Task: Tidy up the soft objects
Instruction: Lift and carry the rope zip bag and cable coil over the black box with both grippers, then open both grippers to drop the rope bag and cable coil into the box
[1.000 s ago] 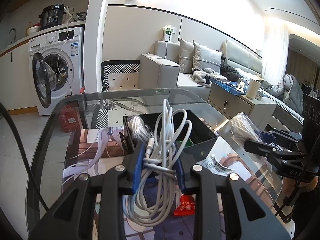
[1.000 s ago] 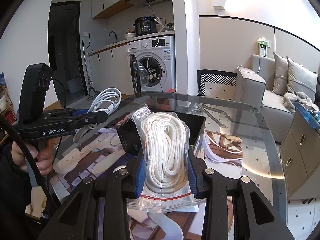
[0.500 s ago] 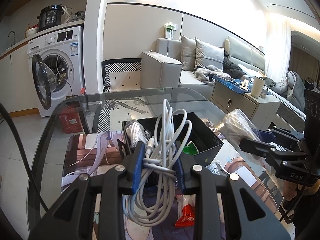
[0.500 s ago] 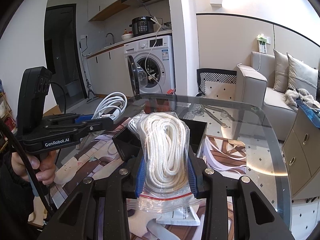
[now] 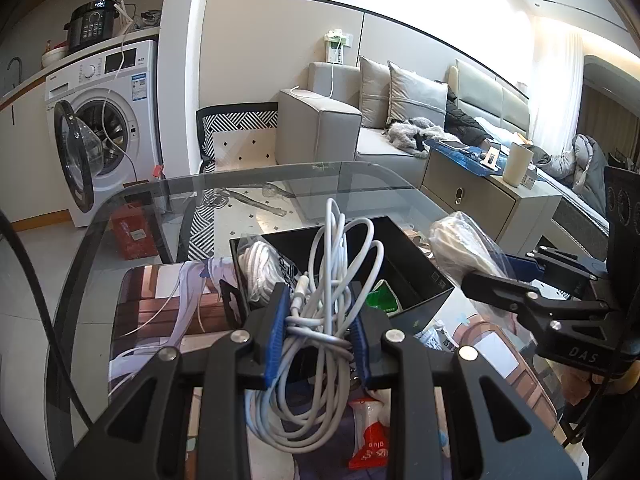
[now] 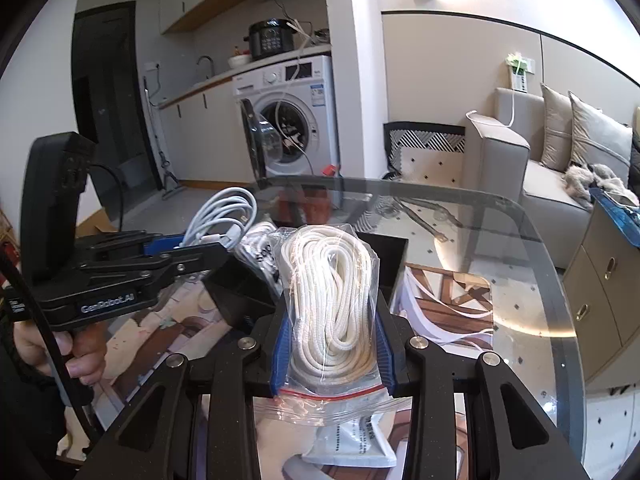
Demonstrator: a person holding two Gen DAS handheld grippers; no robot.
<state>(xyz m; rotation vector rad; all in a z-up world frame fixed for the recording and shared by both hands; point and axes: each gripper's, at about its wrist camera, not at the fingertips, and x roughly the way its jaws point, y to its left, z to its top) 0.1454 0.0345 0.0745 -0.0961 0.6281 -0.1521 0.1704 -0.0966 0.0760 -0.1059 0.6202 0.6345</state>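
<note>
1. Cable bundle (image 5: 320,300), white and loosely coiled, is clenched between the blue pads of the left gripper (image 5: 320,330); it hangs in the air at the near edge of the black box (image 5: 412,276), with loops standing above the jaws and drooping below them.
2. Bagged rope (image 6: 332,304), a white coil in a clear zip bag, is clamped in the right gripper (image 6: 332,356), also lifted, just near of the same box.
3. To do this step well, I judge each bundle should be carried fully over the box opening before release, low enough that trailing loops drop inside and do not catch on the rim.
4. The two grippers sit close side by side, so one should go in first to avoid crowding.
5. The box stands on the glass table (image 5: 360,180), partly on a printed mat (image 5: 160,300).
6. Inside, at its left, lies another white bagged bundle (image 5: 260,272); a green packet (image 5: 384,300) rests at its near right.
7. Loose packets (image 5: 372,436) lie on the mat near of the box.
</note>
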